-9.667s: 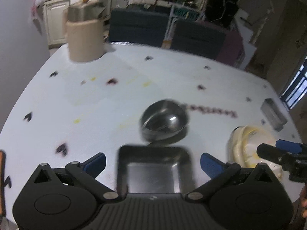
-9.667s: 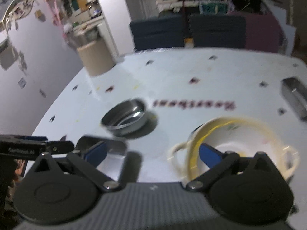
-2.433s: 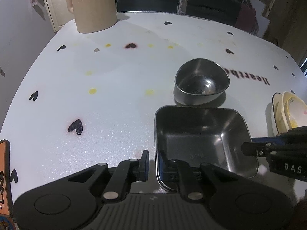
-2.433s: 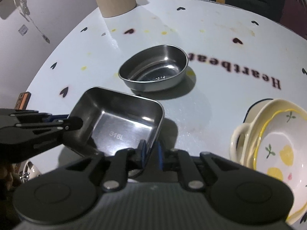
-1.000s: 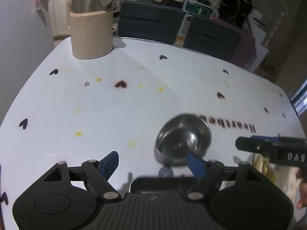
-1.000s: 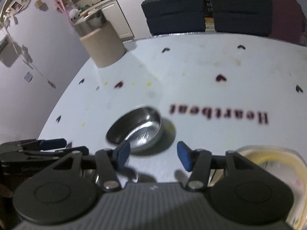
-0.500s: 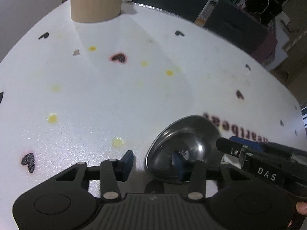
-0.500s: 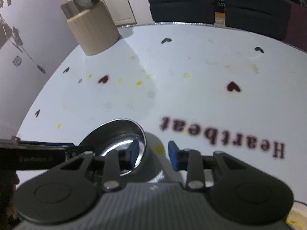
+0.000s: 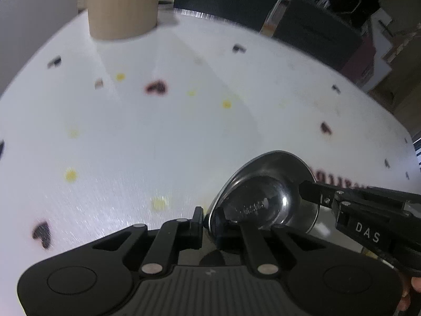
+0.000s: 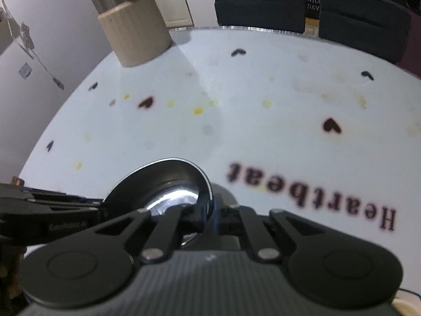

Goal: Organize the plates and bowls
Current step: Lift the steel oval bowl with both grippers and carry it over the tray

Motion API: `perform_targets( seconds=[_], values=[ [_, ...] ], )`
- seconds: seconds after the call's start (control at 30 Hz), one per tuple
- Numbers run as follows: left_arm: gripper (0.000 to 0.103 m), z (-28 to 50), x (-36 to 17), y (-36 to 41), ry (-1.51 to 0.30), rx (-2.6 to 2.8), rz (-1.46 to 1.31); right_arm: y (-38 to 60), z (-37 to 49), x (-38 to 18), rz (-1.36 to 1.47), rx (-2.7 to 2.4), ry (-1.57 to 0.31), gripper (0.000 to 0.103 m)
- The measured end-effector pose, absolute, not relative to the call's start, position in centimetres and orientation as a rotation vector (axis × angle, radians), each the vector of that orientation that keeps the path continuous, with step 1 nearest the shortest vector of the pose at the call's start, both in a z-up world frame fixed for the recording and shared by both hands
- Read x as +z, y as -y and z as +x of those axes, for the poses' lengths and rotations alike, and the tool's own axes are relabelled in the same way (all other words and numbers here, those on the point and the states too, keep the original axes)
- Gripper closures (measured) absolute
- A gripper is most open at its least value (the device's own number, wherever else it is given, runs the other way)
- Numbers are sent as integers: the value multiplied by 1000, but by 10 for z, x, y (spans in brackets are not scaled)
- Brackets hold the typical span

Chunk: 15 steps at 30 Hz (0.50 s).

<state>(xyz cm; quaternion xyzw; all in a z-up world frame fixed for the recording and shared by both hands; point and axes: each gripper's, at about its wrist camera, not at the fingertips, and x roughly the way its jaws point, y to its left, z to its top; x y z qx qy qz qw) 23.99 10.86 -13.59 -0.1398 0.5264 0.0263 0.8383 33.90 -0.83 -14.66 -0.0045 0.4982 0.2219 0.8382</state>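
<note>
A round steel bowl (image 9: 263, 189) (image 10: 158, 184) sits on the white table (image 9: 158, 137). My left gripper (image 9: 208, 221) is closing on the bowl's near-left rim, one finger outside and one inside, pads pressing on the wall. My right gripper (image 10: 209, 218) is closing on the opposite rim in the same way. The left wrist view shows the right gripper (image 9: 306, 191) coming in from the right, and the left gripper (image 10: 101, 210) enters the right wrist view from the left. The square steel tray is hidden below the gripper bodies.
A tall beige canister (image 9: 123, 5) (image 10: 134, 34) stands at the table's far left corner. Dark chairs (image 10: 260, 2) line the far edge. A sliver of a cream bowl (image 10: 405, 308) shows at the bottom right. "Heartbeat" lettering (image 10: 310, 197) lies right of the bowl.
Both grippers dropped toward the steel bowl and their jaws went from wide apart to pinched on its rim, one on each side.
</note>
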Motion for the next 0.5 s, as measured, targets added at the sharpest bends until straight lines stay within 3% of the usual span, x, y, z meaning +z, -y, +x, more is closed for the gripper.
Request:
perform_targets(
  seconds=[0.5],
  values=[
    [94,181,-71,-102,-923,5,-245,33,284,-83,102,471,-893,97]
  ],
)
